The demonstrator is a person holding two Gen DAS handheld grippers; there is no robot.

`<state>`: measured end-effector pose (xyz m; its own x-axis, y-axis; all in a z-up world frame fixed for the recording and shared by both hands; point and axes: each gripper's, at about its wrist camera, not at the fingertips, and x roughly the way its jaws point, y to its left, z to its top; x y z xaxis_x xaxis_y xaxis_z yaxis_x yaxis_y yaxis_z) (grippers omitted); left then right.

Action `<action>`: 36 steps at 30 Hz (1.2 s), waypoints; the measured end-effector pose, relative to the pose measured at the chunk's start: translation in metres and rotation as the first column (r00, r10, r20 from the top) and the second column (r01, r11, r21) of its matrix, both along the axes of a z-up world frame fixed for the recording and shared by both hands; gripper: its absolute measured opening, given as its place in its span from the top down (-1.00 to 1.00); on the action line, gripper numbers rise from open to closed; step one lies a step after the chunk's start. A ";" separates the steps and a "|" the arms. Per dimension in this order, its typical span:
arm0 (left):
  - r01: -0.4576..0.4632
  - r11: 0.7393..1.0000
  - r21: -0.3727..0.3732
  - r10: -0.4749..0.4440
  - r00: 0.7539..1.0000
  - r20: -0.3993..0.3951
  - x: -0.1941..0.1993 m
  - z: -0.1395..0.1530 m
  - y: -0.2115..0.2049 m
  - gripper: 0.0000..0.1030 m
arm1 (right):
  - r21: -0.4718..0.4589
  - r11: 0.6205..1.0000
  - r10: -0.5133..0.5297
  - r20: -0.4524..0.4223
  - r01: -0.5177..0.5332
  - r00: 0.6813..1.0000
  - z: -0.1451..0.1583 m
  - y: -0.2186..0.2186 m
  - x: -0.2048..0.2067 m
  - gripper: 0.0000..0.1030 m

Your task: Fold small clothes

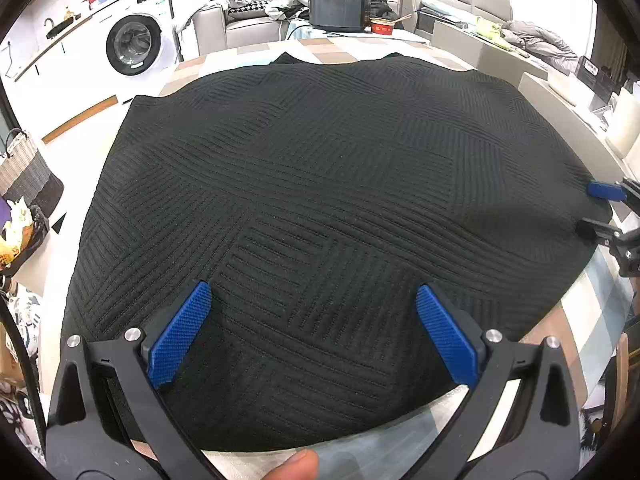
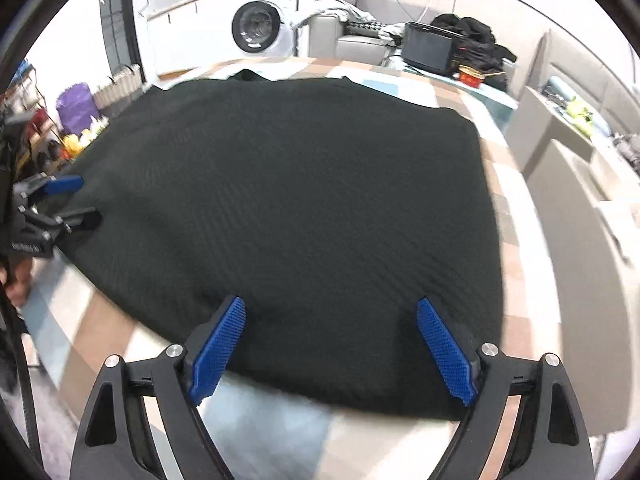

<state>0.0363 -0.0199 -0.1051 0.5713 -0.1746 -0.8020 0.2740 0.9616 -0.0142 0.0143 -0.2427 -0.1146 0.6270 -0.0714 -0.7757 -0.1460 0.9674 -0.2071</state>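
Note:
A black ribbed knit garment lies spread flat on the table and fills most of both views. My left gripper is open, its blue pads over the garment's near edge, holding nothing. My right gripper is open over the garment's near right part, empty. The right gripper also shows at the right edge of the left wrist view, open at the garment's side. The left gripper shows at the left edge of the right wrist view, open at the garment's left side.
The table has a checked cloth. At its far end stand a black box-like appliance and a red bowl. A washing machine, sofas with clothes and a woven basket surround the table.

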 end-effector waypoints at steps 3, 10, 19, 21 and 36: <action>0.009 1.000 -0.020 -0.009 1.000 0.002 -0.002 0.003 -0.001 -0.98 | 0.035 0.999 -0.007 0.004 0.007 1.000 0.004 0.003 -0.005 -0.73; 0.131 0.991 -0.016 -0.131 0.991 -0.005 -0.006 0.007 -0.035 -0.98 | 0.095 0.993 0.067 -0.002 -0.066 0.998 0.000 0.046 0.013 -0.73; 0.136 0.991 0.006 -0.136 0.991 -0.005 -0.002 0.004 -0.025 -0.98 | 0.007 0.997 0.079 -0.024 -0.078 0.997 -0.011 0.046 0.018 -0.75; 0.137 0.991 -0.002 -0.137 0.991 -0.004 -0.002 0.004 -0.024 -0.98 | 0.028 0.999 0.026 -0.023 -0.025 0.999 -0.008 0.025 0.013 -0.74; 0.017 1.000 -0.015 -0.017 1.000 -0.017 0.071 0.011 -0.029 -0.98 | 0.103 0.995 0.000 -0.016 0.002 1.000 -0.006 0.057 0.067 -0.74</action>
